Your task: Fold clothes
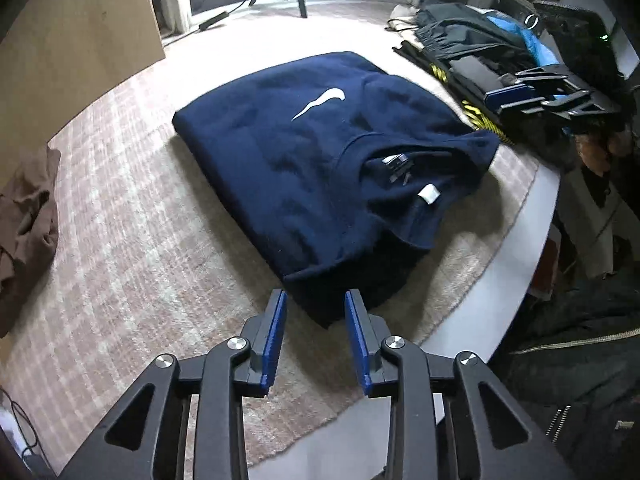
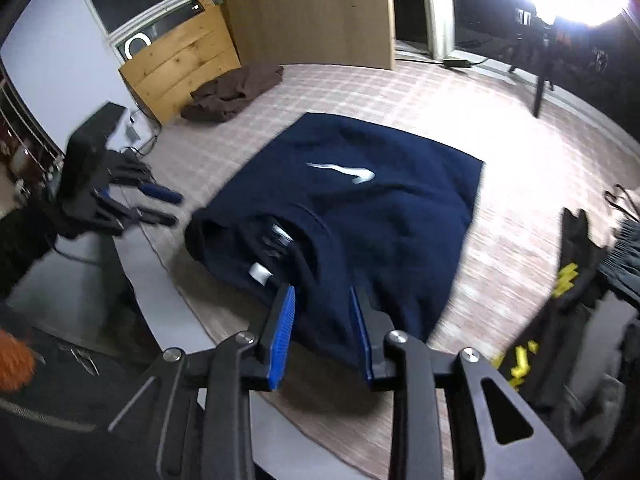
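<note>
A navy sweatshirt (image 1: 304,168) with a white swoosh lies folded into a rectangle on the checked cloth of the table; it also shows in the right wrist view (image 2: 360,220). Its collar with a white label faces the table's near edge. My left gripper (image 1: 316,300) is open and empty, its blue pads at the sweatshirt's near corner. My right gripper (image 2: 322,298) is open, its fingertips over the sweatshirt's near edge beside the collar. The right gripper also shows in the left wrist view (image 1: 532,92), and the left gripper in the right wrist view (image 2: 160,204).
A crumpled brown garment (image 2: 232,92) lies at the far side of the table. A pile of dark clothes with yellow markings (image 1: 460,60) sits beside the sweatshirt. The table's white rim (image 1: 516,280) runs close to the collar. A wooden board (image 2: 312,12) stands behind.
</note>
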{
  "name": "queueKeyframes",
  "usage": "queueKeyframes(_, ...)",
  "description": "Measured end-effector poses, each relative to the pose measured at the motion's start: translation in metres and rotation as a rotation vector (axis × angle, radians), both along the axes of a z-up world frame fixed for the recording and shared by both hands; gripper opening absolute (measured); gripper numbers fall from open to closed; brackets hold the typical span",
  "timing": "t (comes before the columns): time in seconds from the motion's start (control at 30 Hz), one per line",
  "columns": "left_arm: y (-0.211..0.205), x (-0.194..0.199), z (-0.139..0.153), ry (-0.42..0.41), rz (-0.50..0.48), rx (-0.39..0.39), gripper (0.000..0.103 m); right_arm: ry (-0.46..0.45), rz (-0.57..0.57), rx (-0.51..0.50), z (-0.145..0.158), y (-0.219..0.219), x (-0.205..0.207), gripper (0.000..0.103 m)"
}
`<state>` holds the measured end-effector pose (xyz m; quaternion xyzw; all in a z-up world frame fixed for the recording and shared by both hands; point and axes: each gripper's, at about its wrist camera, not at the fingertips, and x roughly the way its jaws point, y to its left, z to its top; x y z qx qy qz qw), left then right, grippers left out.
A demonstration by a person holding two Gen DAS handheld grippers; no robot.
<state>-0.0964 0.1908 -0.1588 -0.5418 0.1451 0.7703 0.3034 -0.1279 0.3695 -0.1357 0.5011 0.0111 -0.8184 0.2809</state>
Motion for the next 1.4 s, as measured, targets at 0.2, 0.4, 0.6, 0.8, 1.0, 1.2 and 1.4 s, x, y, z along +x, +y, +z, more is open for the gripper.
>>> queueKeyframes(0.2, -0.005, -0.003, -0.02, -0.012, 0.006, 0.014, 0.029, -0.125, 0.057, -0.168, -0.03, -0.062, -0.021, 0.028)
queueKeyframes(0.4, -0.012, -0.008, -0.033, -0.045, 0.041, 0.098, 0.02, -0.151, 0.081, -0.157, -0.04, -0.092, -0.041, 0.028)
queueKeyframes(0.6, -0.02, -0.008, -0.042, -0.091, 0.086, 0.165, 0.019, -0.066, 0.025, -0.085, -0.026, -0.105, -0.1, 0.028)
queueKeyframes(0.8, -0.021, -0.008, -0.043, -0.101, 0.078, 0.186, 0.019, -0.102, 0.046, 0.065, -0.063, -0.131, -0.12, 0.028)
queueKeyframes(1.0, -0.015, 0.001, -0.034, -0.051, 0.056, 0.154, 0.008, -0.099, 0.052, 0.094, -0.067, -0.134, -0.119, 0.028)
queueKeyframes(1.2, -0.018, 0.031, -0.023, -0.062, 0.028, 0.088, 0.0, -0.116, 0.046, 0.076, -0.068, -0.133, -0.122, 0.028)
queueKeyframes(1.4, -0.028, 0.021, -0.025, -0.067, 0.084, 0.093, 0.005, -0.119, 0.026, 0.006, -0.05, -0.121, -0.107, 0.028)
